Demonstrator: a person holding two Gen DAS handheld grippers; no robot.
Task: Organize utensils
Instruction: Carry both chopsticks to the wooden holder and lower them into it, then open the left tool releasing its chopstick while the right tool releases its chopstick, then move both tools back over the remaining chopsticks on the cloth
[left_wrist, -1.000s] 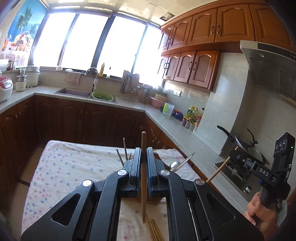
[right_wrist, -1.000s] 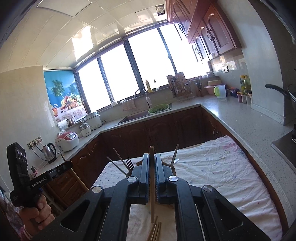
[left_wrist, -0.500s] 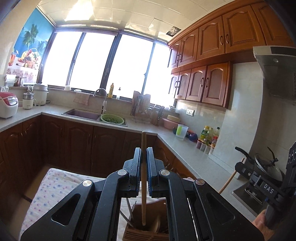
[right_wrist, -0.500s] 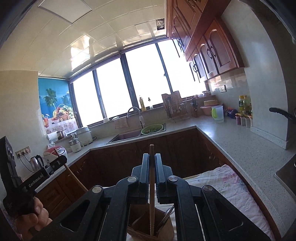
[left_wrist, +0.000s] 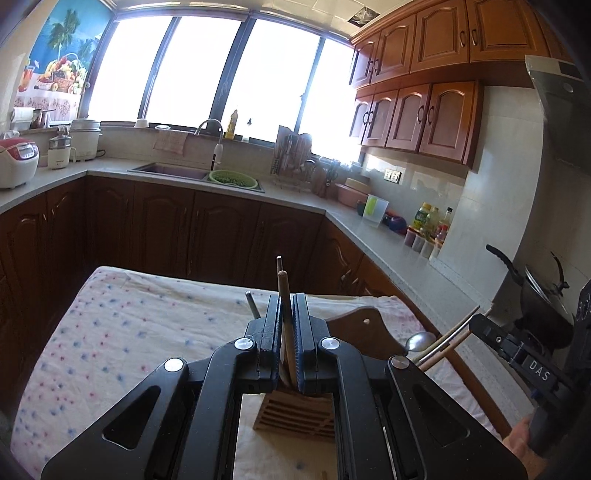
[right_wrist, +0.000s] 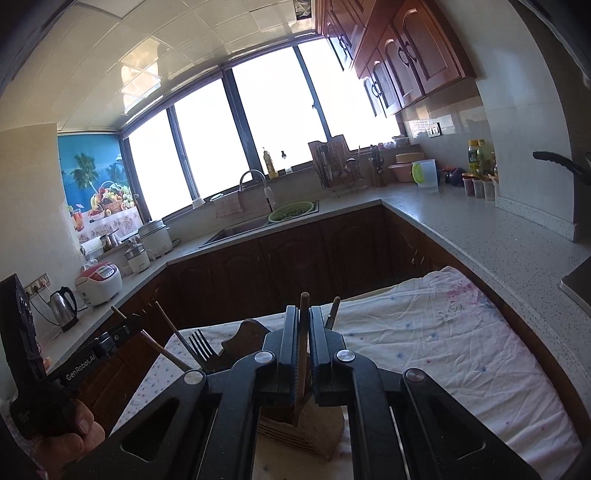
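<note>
My left gripper (left_wrist: 286, 306) is shut on a wooden chopstick (left_wrist: 283, 291) that stands upright, its lower end inside a wooden slatted utensil holder (left_wrist: 295, 415) on the cloth-covered table. My right gripper (right_wrist: 303, 317) is shut on another wooden chopstick (right_wrist: 303, 306), its lower end in the same holder (right_wrist: 303, 428). A fork (right_wrist: 201, 345), a spoon (left_wrist: 419, 341) and more chopsticks (right_wrist: 168, 325) stick out of the holder. Each gripper shows in the other's view, the right one (left_wrist: 517, 354) and the left one (right_wrist: 96, 350).
The table has a white dotted cloth (left_wrist: 122, 325). Dark wood cabinets and a grey countertop (right_wrist: 480, 240) ring the table, with a sink (left_wrist: 173, 171), a rice cooker (right_wrist: 99, 280), a kettle (right_wrist: 62, 308), bottles and a black pan (left_wrist: 535, 295) on the stove.
Both grippers have tilted down and lowered over the holder, bringing their chopsticks down into it. The table and holder have come back into view.
</note>
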